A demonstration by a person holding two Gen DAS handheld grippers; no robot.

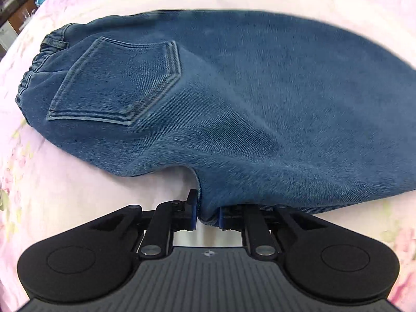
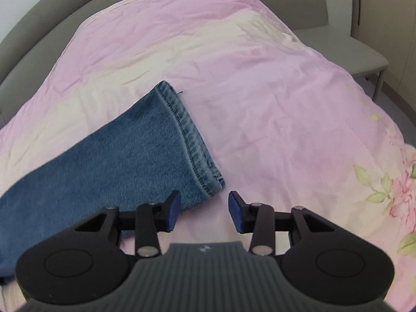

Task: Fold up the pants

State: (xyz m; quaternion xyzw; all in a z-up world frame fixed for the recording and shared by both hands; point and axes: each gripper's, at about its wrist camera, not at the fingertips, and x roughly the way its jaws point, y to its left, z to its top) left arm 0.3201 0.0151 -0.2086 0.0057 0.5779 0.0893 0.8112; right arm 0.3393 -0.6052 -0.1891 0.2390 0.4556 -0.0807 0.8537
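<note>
A pair of blue denim pants (image 1: 234, 98) lay flat across a bed's pink floral quilt (image 2: 260, 91), already doubled leg over leg, back pocket (image 1: 114, 83) up and elastic waistband (image 1: 33, 67) at the far left in the left wrist view. The left claw (image 1: 207, 214) pointed steeply down and pinched a bunched fold of denim at the near edge, by the crotch curve, its blue pads (image 1: 193, 217) pressed into the cloth. The right claw (image 2: 204, 212) hung above the quilt with jaws spread and nothing between them, just beside the near corner of the leg hem (image 2: 192, 150). The fabric looked soft yet thick and fairly heavy, likely to sag and drag rather than slip; the stitched hem and the seam edges appeared the firmest places to take hold.
</note>
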